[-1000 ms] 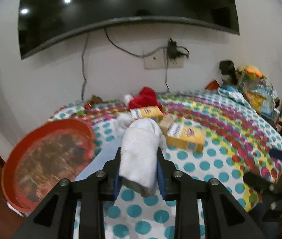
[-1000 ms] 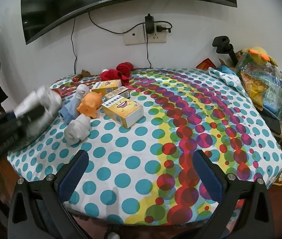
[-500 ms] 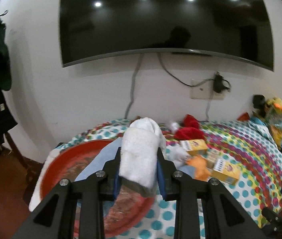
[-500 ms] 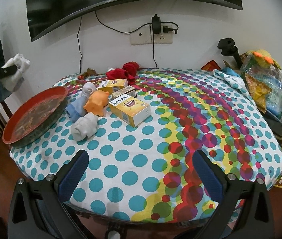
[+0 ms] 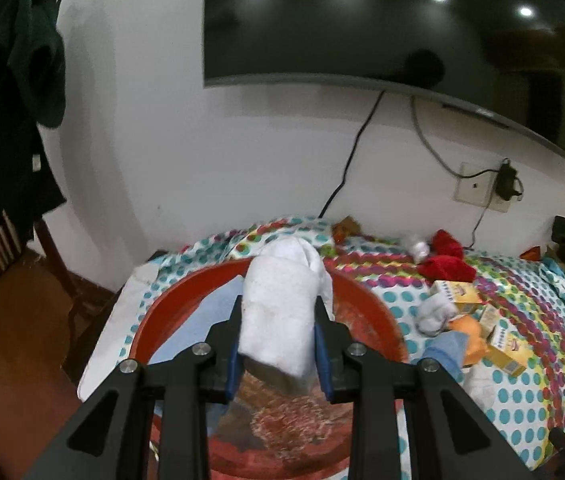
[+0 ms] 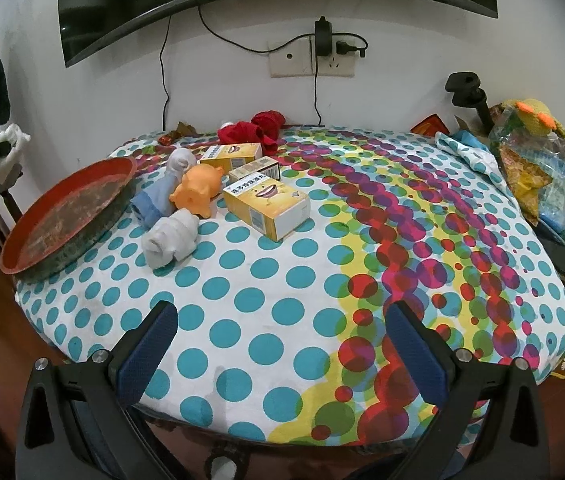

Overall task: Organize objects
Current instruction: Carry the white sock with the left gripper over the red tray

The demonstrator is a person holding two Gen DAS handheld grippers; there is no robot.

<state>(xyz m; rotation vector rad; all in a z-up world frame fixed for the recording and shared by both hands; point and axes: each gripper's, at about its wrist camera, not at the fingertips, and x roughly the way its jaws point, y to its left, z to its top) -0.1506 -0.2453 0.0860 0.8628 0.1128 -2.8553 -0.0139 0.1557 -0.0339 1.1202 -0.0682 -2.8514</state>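
Two hand-held grippers are used here. Nearest in the left wrist view, the left hand-held gripper [image 5: 278,344] is pinched tight on a rolled white sock [image 5: 282,304], with one pad on each side. A bit of light blue cloth [image 5: 206,320] is seen just beside the roll, but whether it is part of it cannot be told. The sock is held up over the red tray [image 5: 366,308], which sits at the left edge of the table [image 6: 322,280]. So the step in hand looks like the sock being carried to the tray.

The right hand-held gripper [image 6: 282,354] is spread wide and holds nothing, low over the near part of the table.

Next, the sock should be lowered into the tray and the pads let apart, gently, so the roll is not tipped over the rim.

Farther back, another white sock [image 6: 172,238], a blue sock [image 6: 154,200], an orange toy [image 6: 198,190] and a yellow box [image 6: 266,208] are left near the tray. Red cloth [image 6: 254,132] lies by the wall.
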